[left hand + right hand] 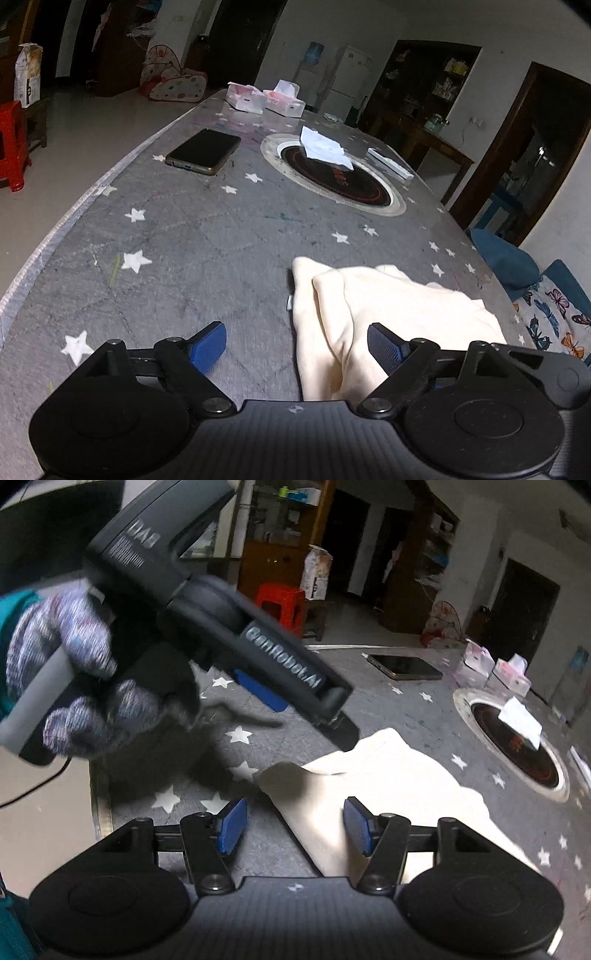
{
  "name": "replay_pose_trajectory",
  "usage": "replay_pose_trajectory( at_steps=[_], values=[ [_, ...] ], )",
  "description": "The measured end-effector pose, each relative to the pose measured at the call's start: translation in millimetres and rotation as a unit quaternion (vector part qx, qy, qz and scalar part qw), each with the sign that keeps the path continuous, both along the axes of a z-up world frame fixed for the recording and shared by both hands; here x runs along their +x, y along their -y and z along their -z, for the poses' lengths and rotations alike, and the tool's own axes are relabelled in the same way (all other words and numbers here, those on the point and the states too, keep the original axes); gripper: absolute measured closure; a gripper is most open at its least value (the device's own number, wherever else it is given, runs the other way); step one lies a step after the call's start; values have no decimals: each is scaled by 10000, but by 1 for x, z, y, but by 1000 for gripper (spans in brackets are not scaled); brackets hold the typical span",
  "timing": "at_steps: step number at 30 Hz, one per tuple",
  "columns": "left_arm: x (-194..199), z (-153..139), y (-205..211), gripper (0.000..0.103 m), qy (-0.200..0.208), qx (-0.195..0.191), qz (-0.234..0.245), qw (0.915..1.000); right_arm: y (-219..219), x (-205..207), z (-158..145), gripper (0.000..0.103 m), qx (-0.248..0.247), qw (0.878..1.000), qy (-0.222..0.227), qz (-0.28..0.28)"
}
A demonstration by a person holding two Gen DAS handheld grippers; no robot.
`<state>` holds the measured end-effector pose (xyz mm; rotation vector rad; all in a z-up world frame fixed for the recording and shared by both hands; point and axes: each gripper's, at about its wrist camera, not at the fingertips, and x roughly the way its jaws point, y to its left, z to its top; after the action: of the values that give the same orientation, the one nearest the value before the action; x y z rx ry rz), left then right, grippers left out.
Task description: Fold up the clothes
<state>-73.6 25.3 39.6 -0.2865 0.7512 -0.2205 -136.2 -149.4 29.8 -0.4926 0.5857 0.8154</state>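
A cream garment (388, 306) lies crumpled and partly folded on the grey star-patterned table cover (184, 240). My left gripper (295, 345) hovers low over its left edge, open wide: the right pad is above the cloth, the left pad over bare cover. In the right wrist view the same garment (388, 775) spreads toward the right. My right gripper (295, 825) is open, with a corner of the cloth lying between its pads and neither pad pressing on it. A gloved hand (62, 672) holds the left gripper (299, 709) just beyond the garment's far corner.
A phone (203, 151) lies at the left. A round cooktop (369, 195) set into the table has a tissue (325, 147) on it. Two tissue boxes (245, 98) stand at the far end. The table edge (55, 236) curves along the left, with a red stool (13, 144) beyond.
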Motion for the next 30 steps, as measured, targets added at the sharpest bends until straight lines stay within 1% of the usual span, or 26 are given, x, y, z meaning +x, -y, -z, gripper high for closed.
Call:
replay_pose_trajectory(
  at_steps=[2,4,7,9,11,13,14,18,20,23,30],
  values=[
    [-2,1,2,17,-4,37,-30,10000,7,0,0,40,79,9999,-64,119],
    [-4,1,4,14,29,81,-55,9999,14,1,0,36,164,9995,-141,226],
    [-7,0,6,12,112,144,-101,9998,26,1,-1,35,296,9984,-259,407],
    [-10,-1,8,11,171,174,-103,9996,32,1,-2,31,383,9975,-318,497],
    [-12,-3,10,9,213,194,-98,9995,37,1,-4,21,482,9965,-347,594],
    [-13,-3,13,9,231,214,-69,9995,42,-2,-4,19,532,9958,-325,667],
    [-14,-4,15,9,235,232,-58,9994,43,-2,-4,14,544,9955,-315,708],
    [-18,-7,19,4,344,263,-11,9991,48,-3,-5,10,604,9942,-289,841],
    [-20,-10,22,1,449,267,15,9986,51,-3,-5,4,642,9935,-287,895],
    [-22,-14,24,0,589,250,54,9979,54,-5,-7,0,697,9925,-249,970],
    [-30,-22,30,0,863,233,68,9960,62,-12,-14,0,896,9895,-134,1125]
  ],
)
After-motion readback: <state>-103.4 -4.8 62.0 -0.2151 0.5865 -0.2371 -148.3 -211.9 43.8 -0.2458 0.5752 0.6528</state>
